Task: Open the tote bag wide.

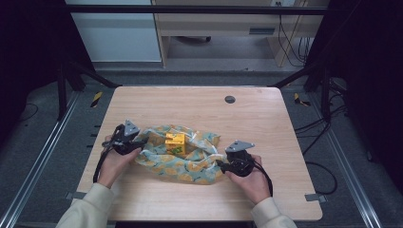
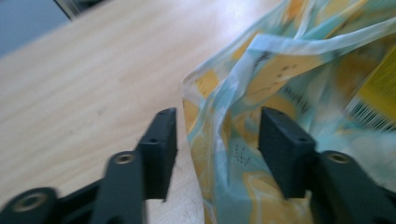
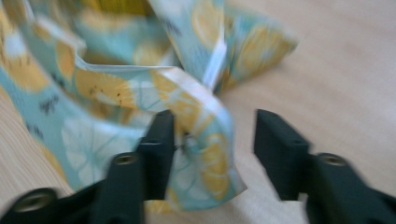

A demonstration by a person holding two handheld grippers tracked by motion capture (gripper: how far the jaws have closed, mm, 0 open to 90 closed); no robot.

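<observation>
A teal cloth point(image 1: 190, 166) printed with orange citrus slices lies crumpled on the wooden table point(image 1: 199, 111). A small yellow box point(image 1: 175, 143) sits in its middle. My left gripper point(image 1: 141, 142) is at the cloth's left edge. In the left gripper view that gripper point(image 2: 217, 149) is open, with a fold of the cloth point(image 2: 243, 116) standing between its jaws. My right gripper point(image 1: 220, 164) is at the cloth's right end. In the right gripper view it point(image 3: 212, 149) is open, and a cloth corner point(image 3: 205, 140) lies between the jaws, against the left one.
A dark round grommet point(image 1: 230, 99) is set in the table near its far edge. Bare wood stretches behind the cloth and to its right. Black frame posts, cables and a desk stand beyond the table.
</observation>
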